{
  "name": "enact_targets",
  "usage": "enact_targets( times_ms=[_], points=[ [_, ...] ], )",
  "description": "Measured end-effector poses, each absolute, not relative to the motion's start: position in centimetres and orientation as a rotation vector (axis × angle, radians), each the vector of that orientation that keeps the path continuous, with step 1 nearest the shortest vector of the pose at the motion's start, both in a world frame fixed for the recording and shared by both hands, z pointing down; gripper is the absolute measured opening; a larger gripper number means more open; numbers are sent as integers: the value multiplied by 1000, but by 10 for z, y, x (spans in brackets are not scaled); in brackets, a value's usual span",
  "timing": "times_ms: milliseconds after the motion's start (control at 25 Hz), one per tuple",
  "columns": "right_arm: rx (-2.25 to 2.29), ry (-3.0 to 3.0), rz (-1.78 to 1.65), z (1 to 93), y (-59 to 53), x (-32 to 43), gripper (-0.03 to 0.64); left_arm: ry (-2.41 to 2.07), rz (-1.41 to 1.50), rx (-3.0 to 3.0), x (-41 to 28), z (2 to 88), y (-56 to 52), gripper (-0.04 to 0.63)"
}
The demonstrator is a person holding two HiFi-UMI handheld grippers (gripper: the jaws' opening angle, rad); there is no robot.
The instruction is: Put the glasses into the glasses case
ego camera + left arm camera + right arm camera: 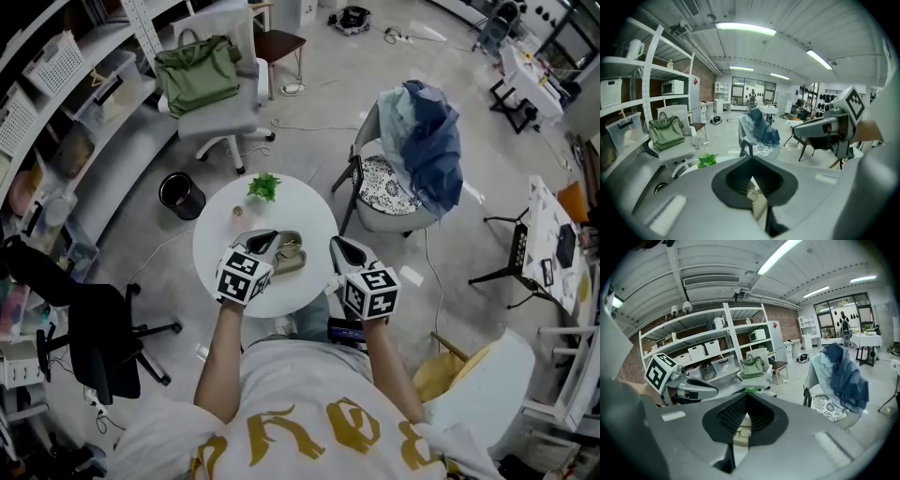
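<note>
An open olive and beige glasses case (290,253) lies near the middle of the round white table (221,236). In the right gripper view, thin-rimmed glasses (740,432) show through the slit between the jaws, lying on the beige case (739,440). I cannot tell whether they sit fully inside it. My left gripper (265,240) hovers just left of the case, its jaws together with nothing in them. My right gripper (339,246) hovers just right of the case, also shut and holding nothing. The left gripper view shows a sliver of the case (756,200) past its jaws.
A small green plant (264,187) and a tiny object (237,212) stand at the table's far side. Around the table are a chair draped with blue clothes (418,155), a black bin (181,195), a black office chair (94,323) and a chair holding a green bag (199,73).
</note>
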State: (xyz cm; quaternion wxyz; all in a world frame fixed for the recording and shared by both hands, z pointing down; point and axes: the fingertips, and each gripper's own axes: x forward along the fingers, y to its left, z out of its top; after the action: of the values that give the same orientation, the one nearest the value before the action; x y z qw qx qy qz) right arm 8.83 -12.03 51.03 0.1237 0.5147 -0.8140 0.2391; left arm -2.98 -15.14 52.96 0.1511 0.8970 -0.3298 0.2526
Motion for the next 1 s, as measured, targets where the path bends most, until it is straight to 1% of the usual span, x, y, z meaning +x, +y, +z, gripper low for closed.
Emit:
enact_targets(
  times_ms=[400,1000],
  points=[
    [1479,-2399,688,508,-111,75,23,-1013,586,2560,-45,506,-142,0],
    [1458,-2401,676,506,-105,74,23,-1042,529,2528,-51,503,-142,0]
  ],
)
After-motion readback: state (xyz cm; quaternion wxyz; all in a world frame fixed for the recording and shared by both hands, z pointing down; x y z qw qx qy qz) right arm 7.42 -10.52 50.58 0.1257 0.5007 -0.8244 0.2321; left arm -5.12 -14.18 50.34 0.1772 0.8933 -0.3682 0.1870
